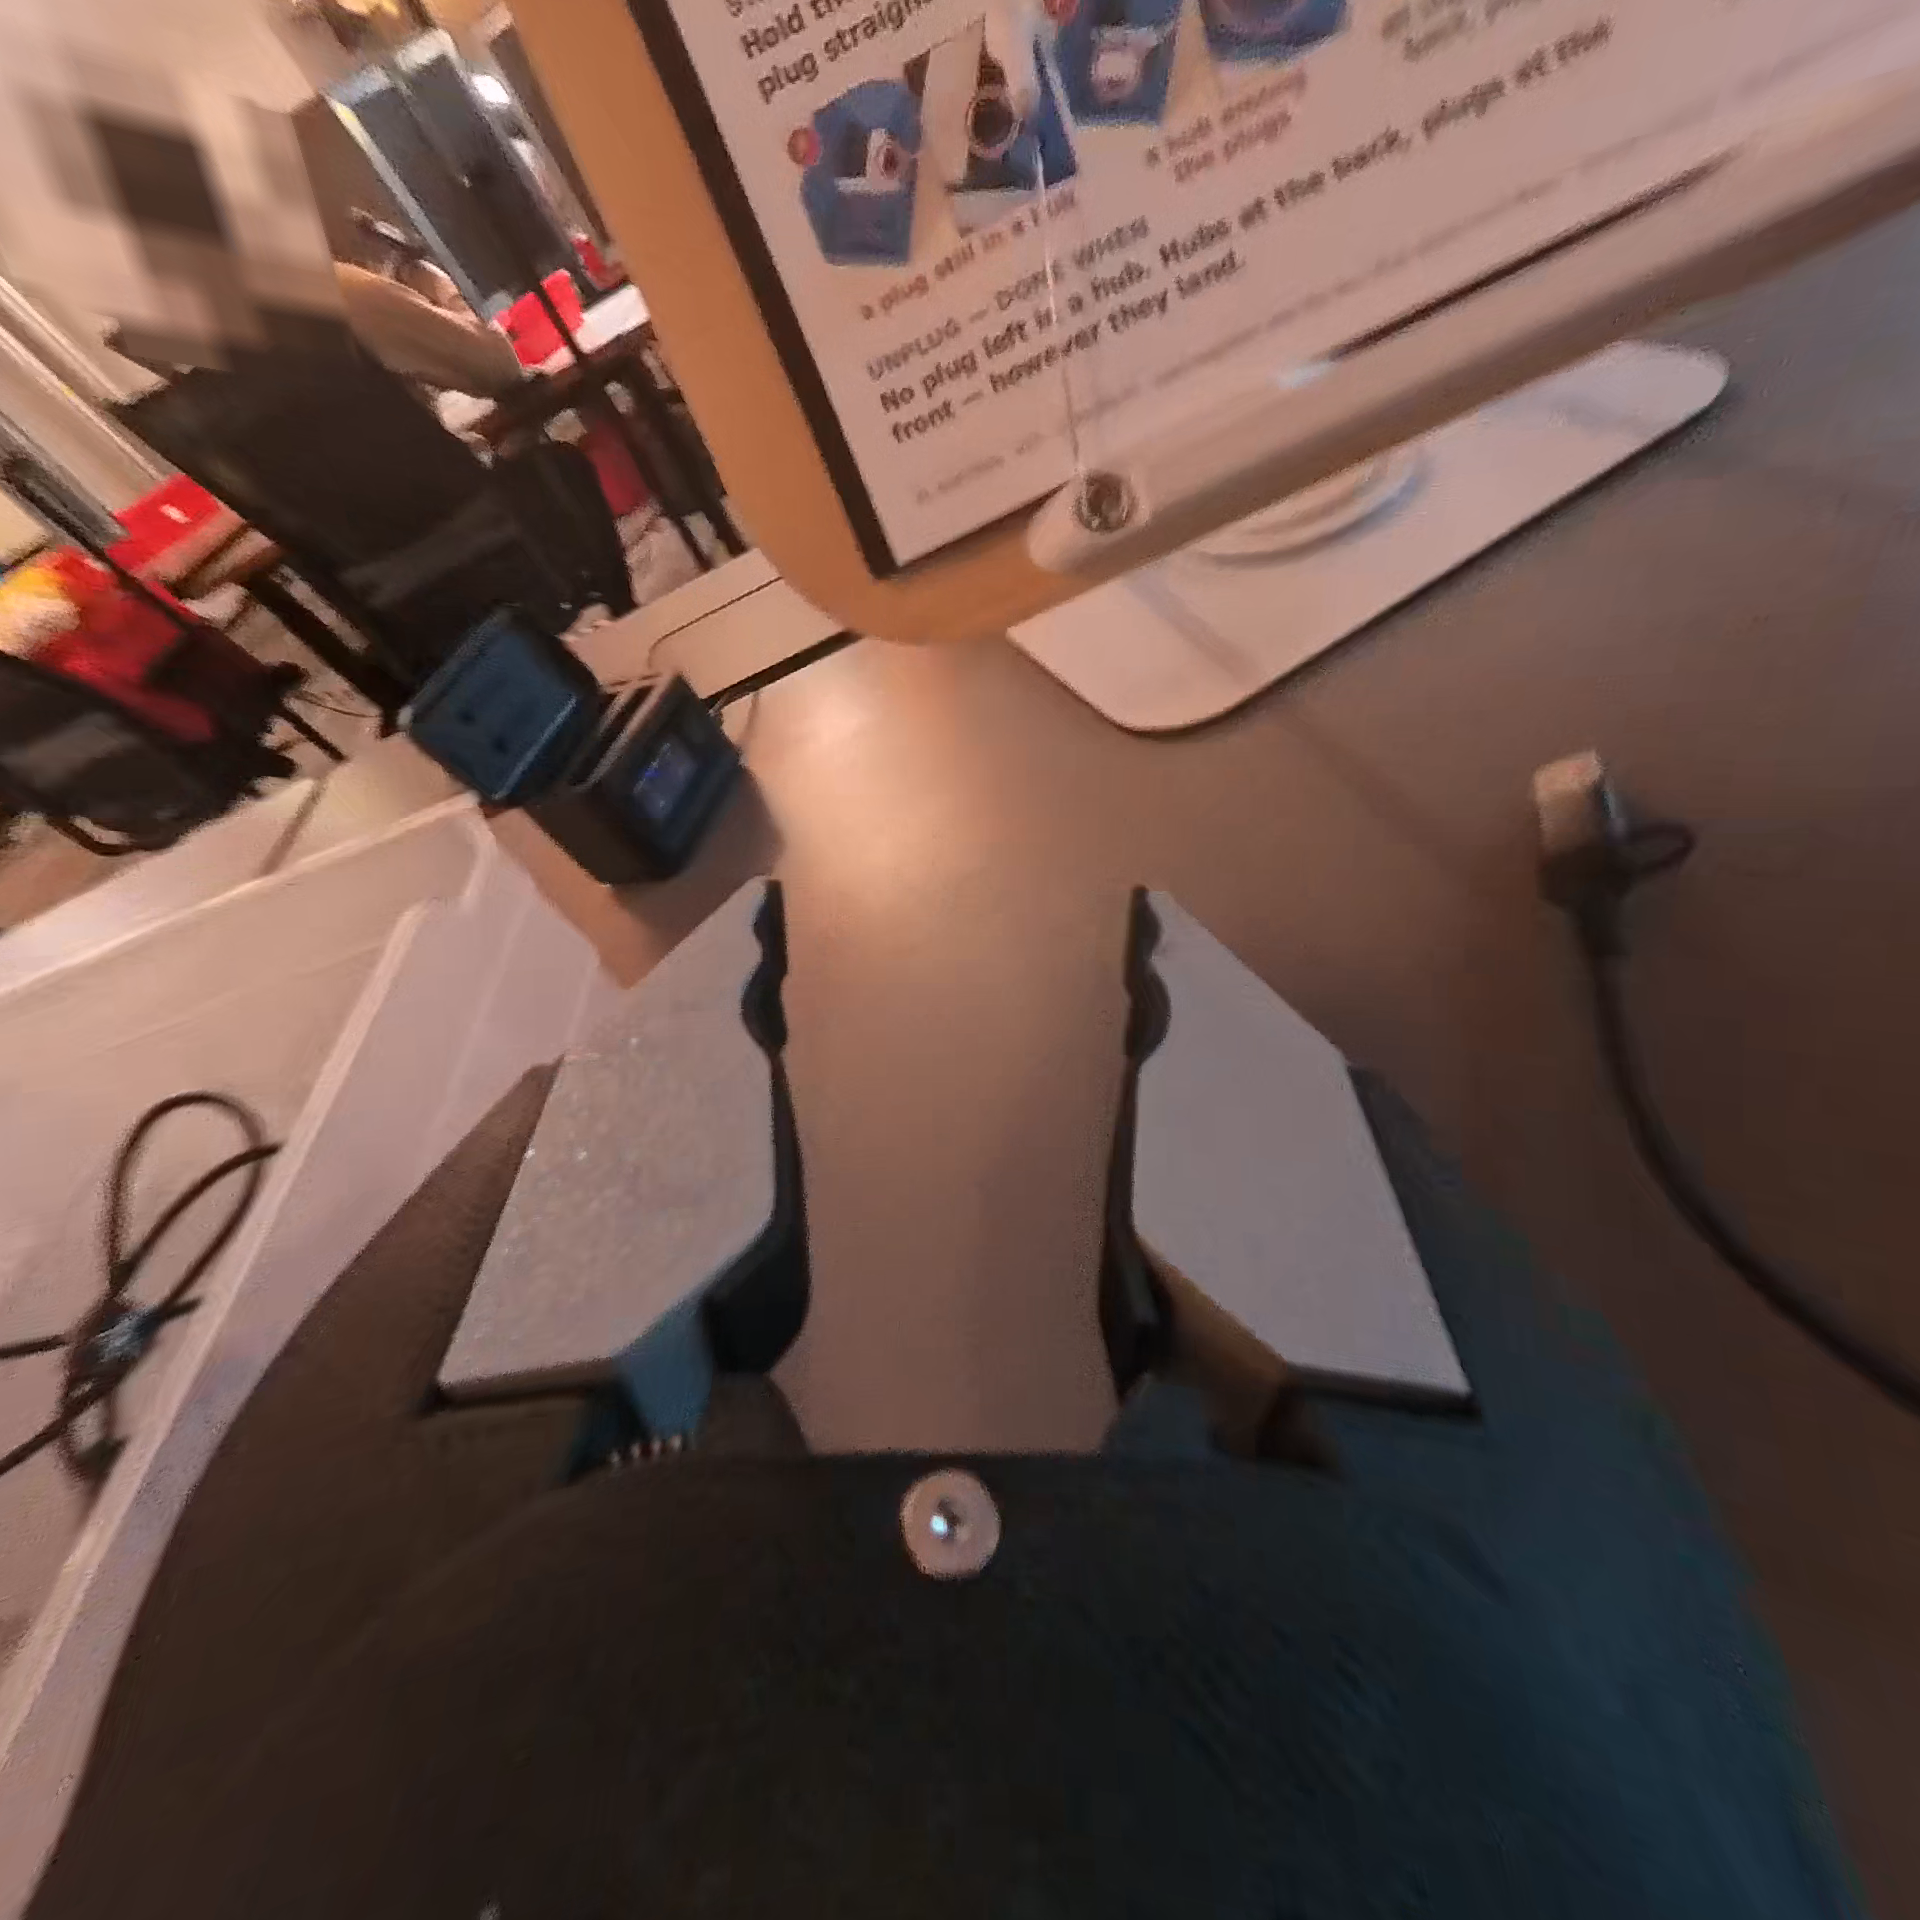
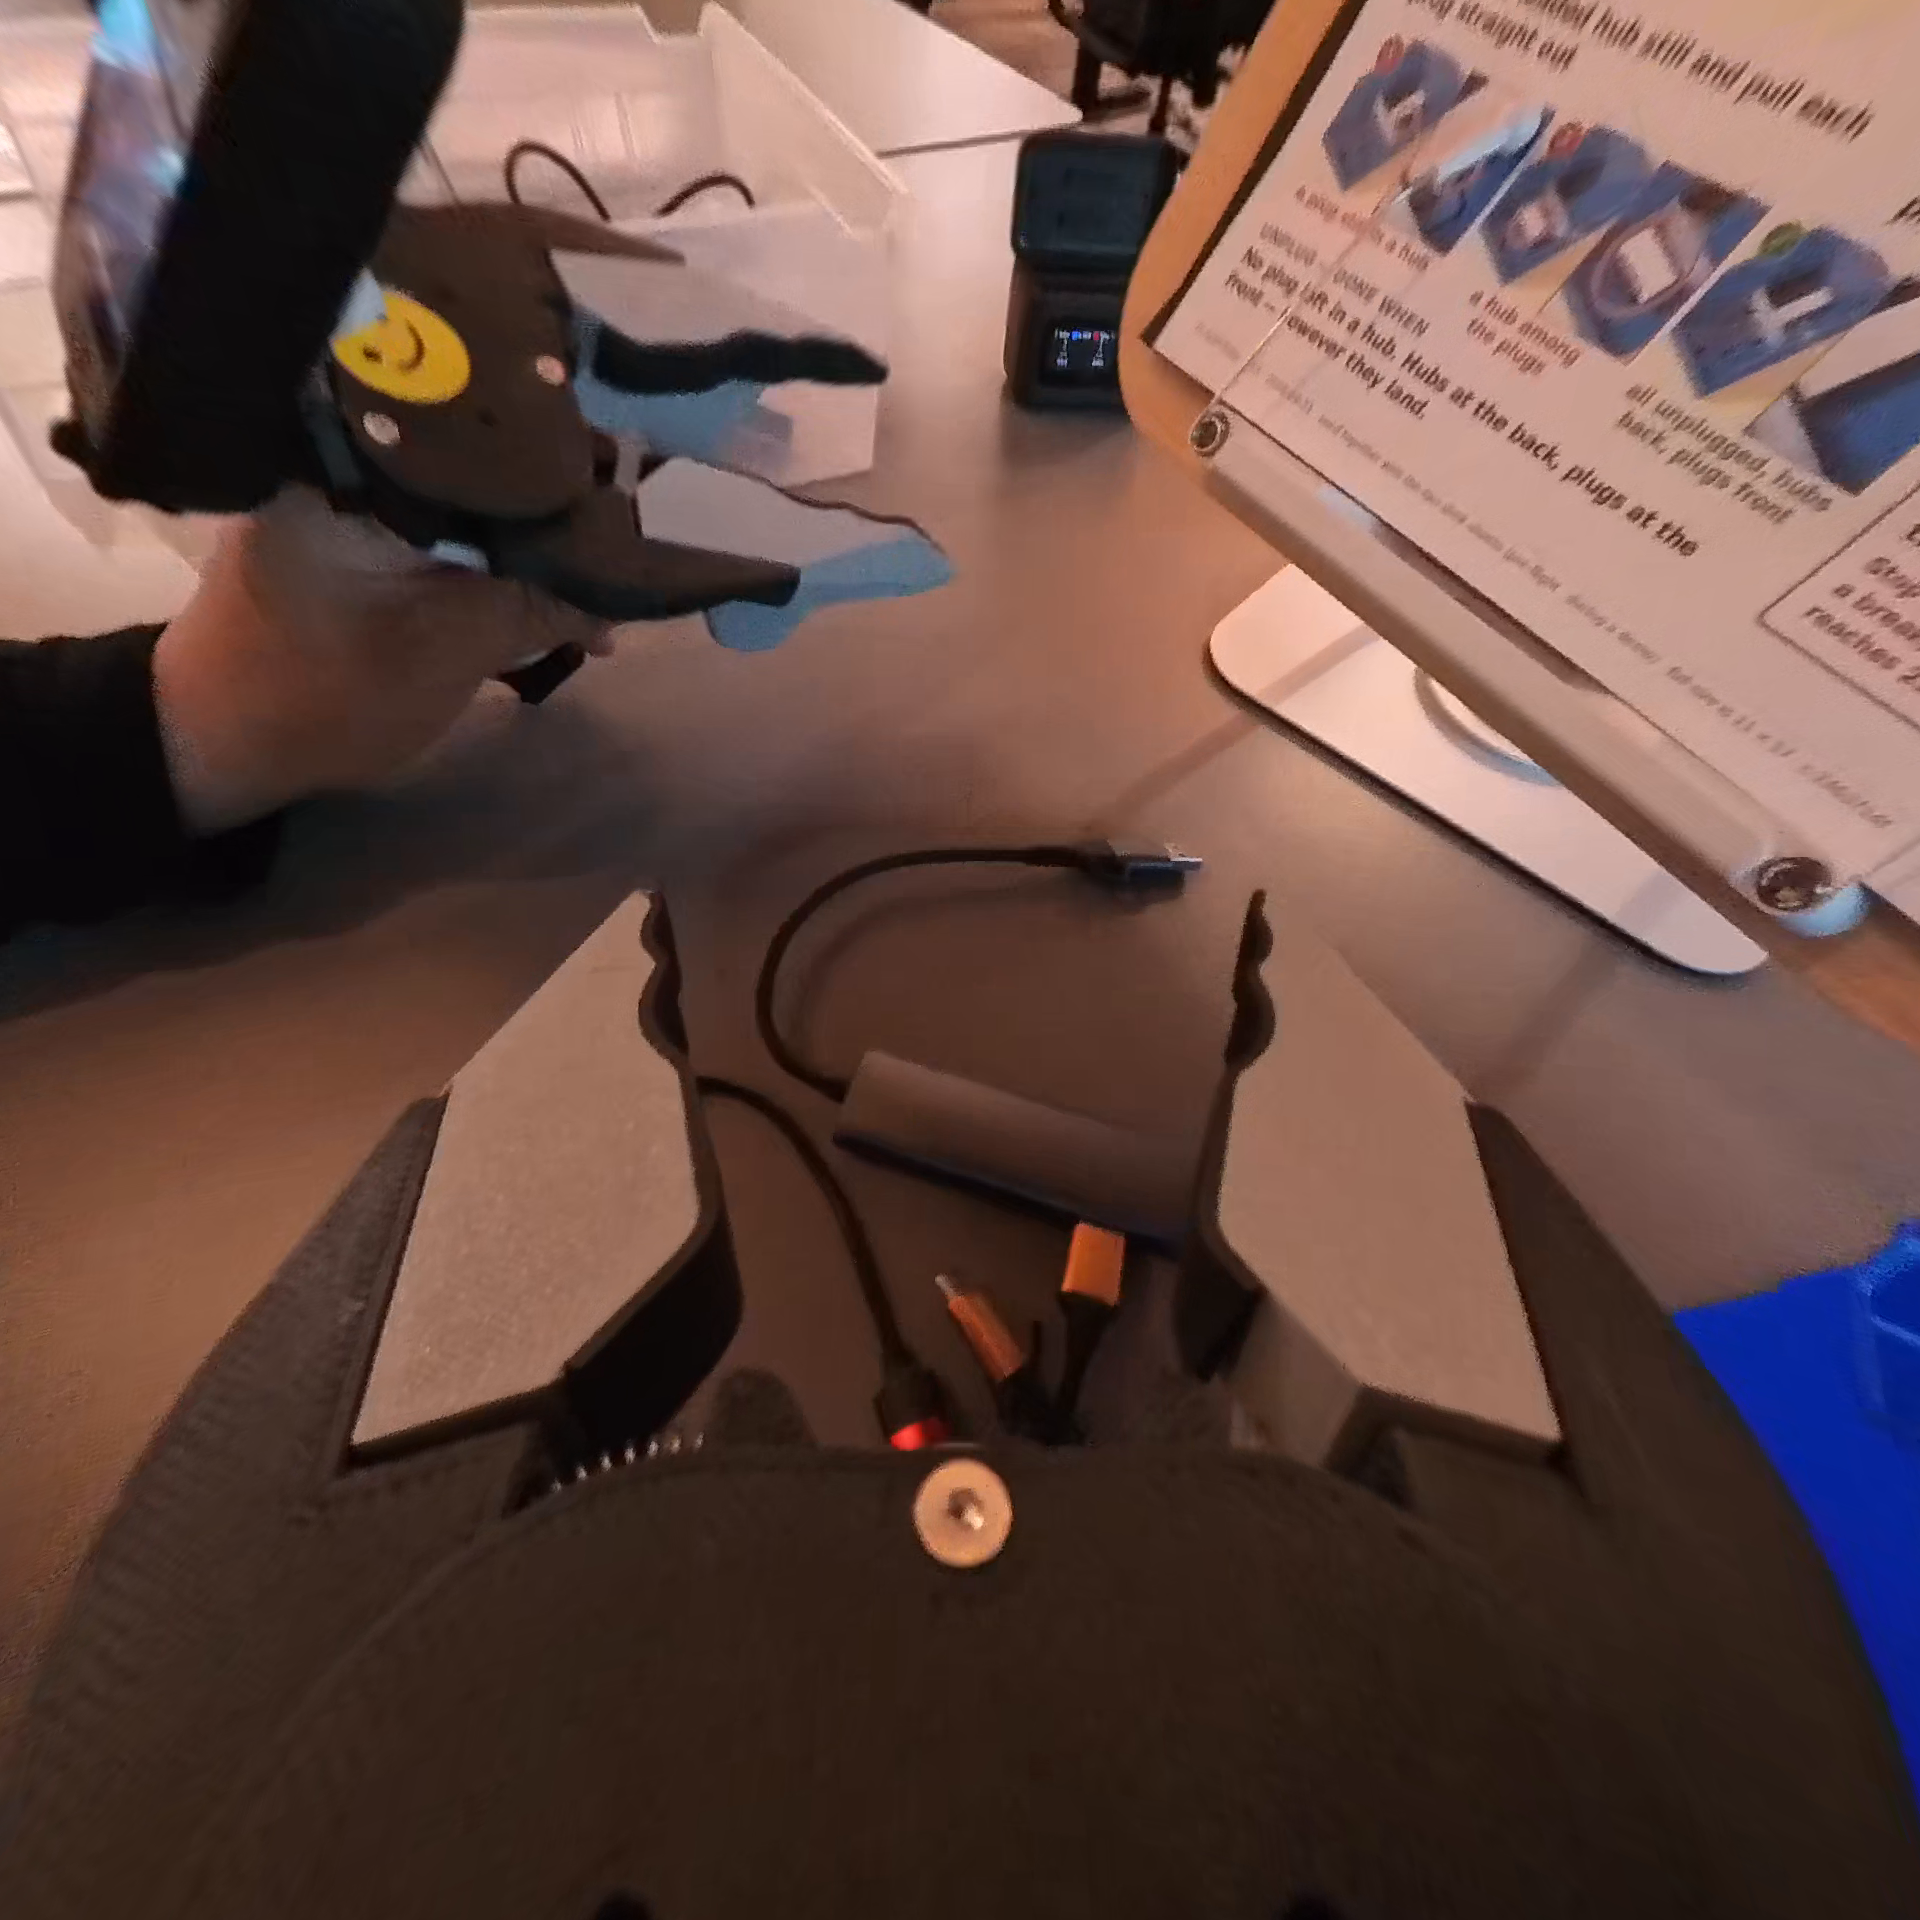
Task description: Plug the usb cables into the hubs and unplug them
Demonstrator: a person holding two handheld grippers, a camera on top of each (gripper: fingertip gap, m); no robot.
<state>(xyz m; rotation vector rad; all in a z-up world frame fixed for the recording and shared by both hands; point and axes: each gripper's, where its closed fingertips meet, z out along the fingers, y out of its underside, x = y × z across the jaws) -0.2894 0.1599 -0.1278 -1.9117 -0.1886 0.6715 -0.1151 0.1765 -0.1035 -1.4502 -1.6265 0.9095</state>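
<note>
Right tongs (image 2: 956,925) spread wide, empty, poised over grey hub (image 2: 997,1132) on tabletop (image 2: 1039,727), likely to pin it. Orange plugs (image 2: 1091,1262) just before hub, unplugged. Left tongs (image 1: 951,904) open, empty, well left of hub.

We see dim, warm indoor light. A soft glare lies on the table (image 1: 883,790) near 12 o'clock. Both wide-angle views are blurred by motion and bend at the edges.
</note>
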